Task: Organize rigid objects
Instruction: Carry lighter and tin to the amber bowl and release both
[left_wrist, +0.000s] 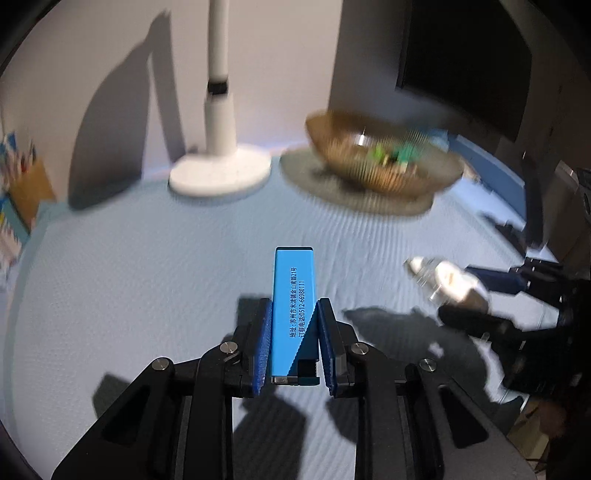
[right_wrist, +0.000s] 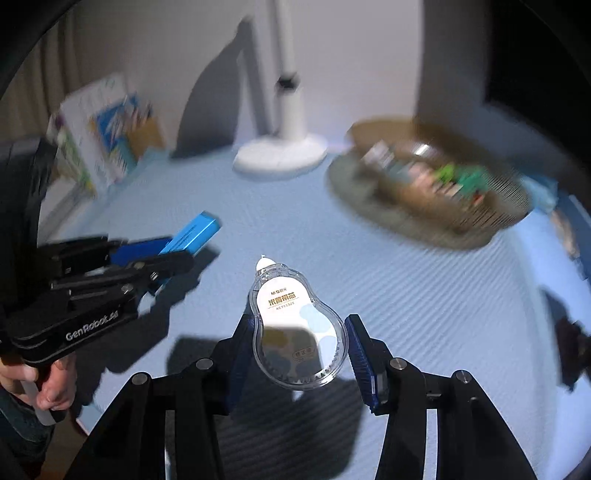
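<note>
My left gripper (left_wrist: 294, 317) is shut on a long blue box (left_wrist: 294, 295) with printed text, held above the light blue table. It also shows in the right wrist view (right_wrist: 195, 232), at the left. My right gripper (right_wrist: 300, 328) is shut on a clear correction tape dispenser (right_wrist: 295, 325), held above the table. The dispenser shows in the left wrist view (left_wrist: 439, 280), at the right. A brown woven basket (left_wrist: 369, 147) with several small items stands on a round mat at the back right; it also shows in the right wrist view (right_wrist: 436, 173).
A white lamp base (left_wrist: 219, 170) with its pole stands at the back centre. Colourful books (right_wrist: 103, 125) lean at the back left. The table's right edge (right_wrist: 576, 236) is near the basket. A dark screen (left_wrist: 461, 55) hangs behind.
</note>
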